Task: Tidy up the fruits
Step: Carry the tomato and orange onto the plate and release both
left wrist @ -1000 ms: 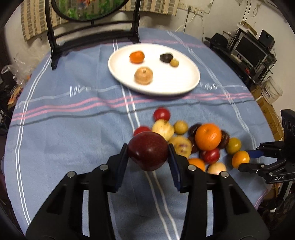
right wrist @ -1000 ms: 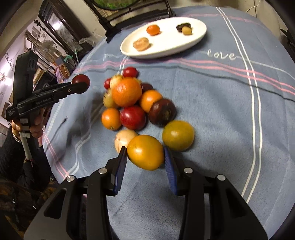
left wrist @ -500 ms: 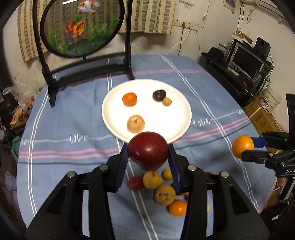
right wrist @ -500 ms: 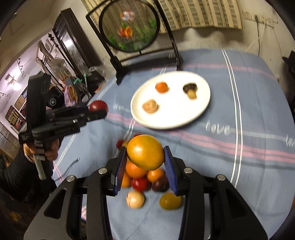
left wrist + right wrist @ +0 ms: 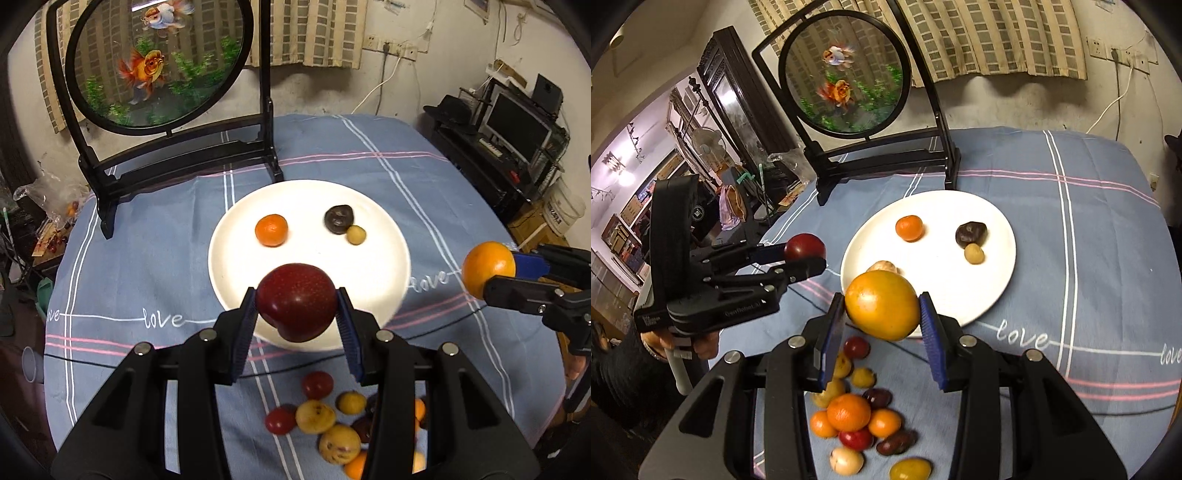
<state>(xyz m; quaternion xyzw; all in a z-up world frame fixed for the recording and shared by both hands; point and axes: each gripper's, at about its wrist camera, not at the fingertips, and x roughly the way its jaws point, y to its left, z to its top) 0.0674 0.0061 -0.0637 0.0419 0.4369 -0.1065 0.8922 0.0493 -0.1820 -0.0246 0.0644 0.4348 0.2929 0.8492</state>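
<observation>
left gripper (image 5: 297, 314) clamped on a dark red plum (image 5: 296, 301), blue ribbed pads pressing both sides, jaws only partway apart, black plastic fingers angled down toward the table, fruit held in the air in front of the near rim of the white plate (image 5: 236, 236). right gripper (image 5: 882, 314) same deal, narrow gap, pads squeezed on a smooth yellow-orange round fruit (image 5: 882, 304), tilted downward, hanging over the plate's near edge. in the right wrist view the left gripper shows side-on at left, a hand (image 5: 701, 341) wrapped round its handle, dark sleeve below it. in the left wrist view the right gripper comes in from the right edge with its orange fruit out front. plate is round, glossy, flat; on it a small tangerine (image 5: 271, 230), a dark wrinkly fruit (image 5: 338, 219) touching a small yellow-tan ball (image 5: 356, 235), and a tan lumpy fruit (image 5: 884, 266) mostly hidden behind the held one. loose pile of fruits (image 5: 857, 417) on the cloth near the grippers: oranges, red plums, dark plums, spotted yellow ones, mostly touching each other. tablecloth (image 5: 147, 258) is soft blue fabric with white and pink stripes and "love" stitched in white. behind the plate a round goldfish panel (image 5: 155, 62) in a black stand, upright.
</observation>
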